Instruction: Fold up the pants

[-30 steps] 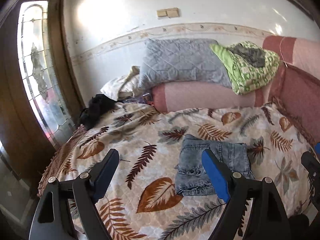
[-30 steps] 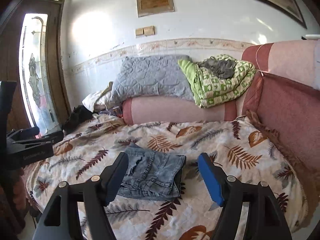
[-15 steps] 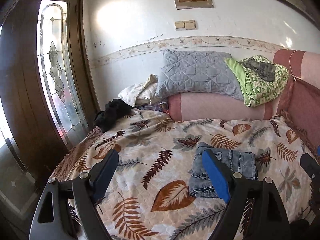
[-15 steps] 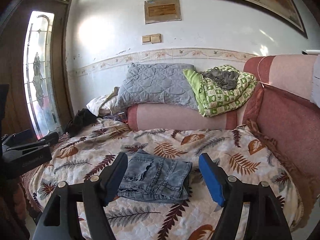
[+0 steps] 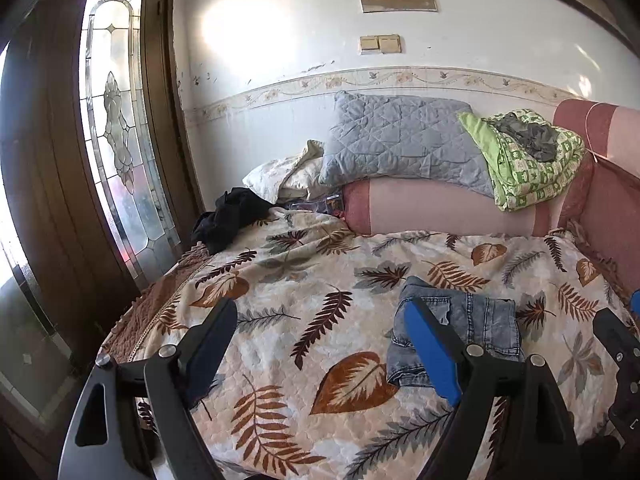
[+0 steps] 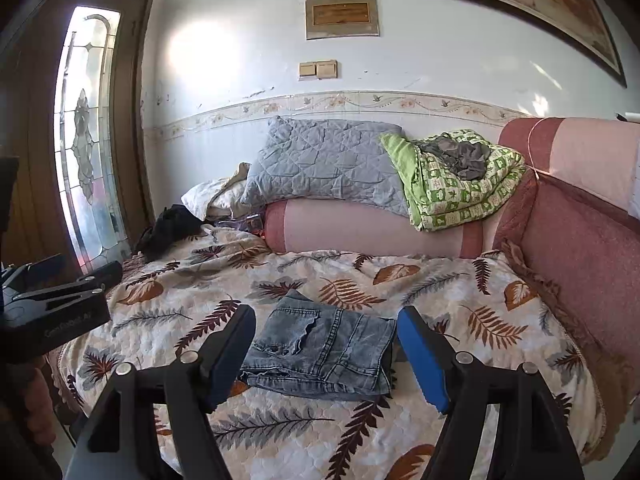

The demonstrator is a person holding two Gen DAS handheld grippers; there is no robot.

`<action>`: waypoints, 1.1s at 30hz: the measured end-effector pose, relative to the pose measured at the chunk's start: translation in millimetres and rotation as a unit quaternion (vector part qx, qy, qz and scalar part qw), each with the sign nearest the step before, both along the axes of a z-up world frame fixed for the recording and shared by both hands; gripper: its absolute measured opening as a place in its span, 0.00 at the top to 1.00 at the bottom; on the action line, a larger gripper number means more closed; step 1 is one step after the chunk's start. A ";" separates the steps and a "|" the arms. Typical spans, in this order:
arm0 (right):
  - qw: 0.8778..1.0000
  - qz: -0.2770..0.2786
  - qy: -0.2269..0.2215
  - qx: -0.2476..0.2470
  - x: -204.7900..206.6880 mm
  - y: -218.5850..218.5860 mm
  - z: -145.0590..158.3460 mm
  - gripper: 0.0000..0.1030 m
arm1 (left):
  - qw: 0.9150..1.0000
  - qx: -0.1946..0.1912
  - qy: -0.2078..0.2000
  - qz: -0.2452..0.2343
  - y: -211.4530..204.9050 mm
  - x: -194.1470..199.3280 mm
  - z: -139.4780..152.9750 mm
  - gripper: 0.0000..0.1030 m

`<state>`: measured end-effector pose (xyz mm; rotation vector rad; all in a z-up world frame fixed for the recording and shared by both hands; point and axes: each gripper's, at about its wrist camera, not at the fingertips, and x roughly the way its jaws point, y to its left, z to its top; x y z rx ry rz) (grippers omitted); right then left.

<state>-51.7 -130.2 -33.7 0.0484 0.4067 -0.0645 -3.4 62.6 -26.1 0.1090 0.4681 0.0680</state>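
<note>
Both cameras now sit farther back and higher than in the earlier frames: more wall, door glass and bed edge show, and the folded pants look smaller.

- Left gripper: jaws spread wide, empty, held above the near left part of the bed; its body also shows at the left edge of the right wrist view.
- Right gripper: jaws spread wide, empty, held above the near edge of the bed, framing the pants without touching them.
- Pants: grey-blue denim, folded into a compact rectangle, lying flat on the bedspread toward the near middle of the bed; in the left wrist view they lie behind the blue right finger, partly hidden by it.
- Bedspread: cream, printed with brown and grey leaves.
- Pink bolster: along the far side of the bed.
- Grey quilted pillow: resting on the bolster.
- Green patterned blanket: folded, on the bolster beside the pillow.
- Black garment: heaped at the far left corner.
</note>
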 end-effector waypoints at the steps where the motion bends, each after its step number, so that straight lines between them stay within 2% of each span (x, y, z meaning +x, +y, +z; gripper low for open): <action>1: 1.000 0.001 0.000 0.000 -0.2 1.0 0.4 0.26 | 1.000 0.000 0.000 0.001 0.9 0.2 0.0 0.17; 20: 1.000 0.007 0.025 0.000 8.2 0.1 -9.6 0.26 | 1.000 -0.012 0.016 -0.002 5.4 4.5 -2.7 0.16; 33: 0.999 0.011 0.035 0.003 15.0 -2.0 -15.2 0.26 | 1.000 -0.017 0.009 -0.003 7.3 4.3 2.3 0.16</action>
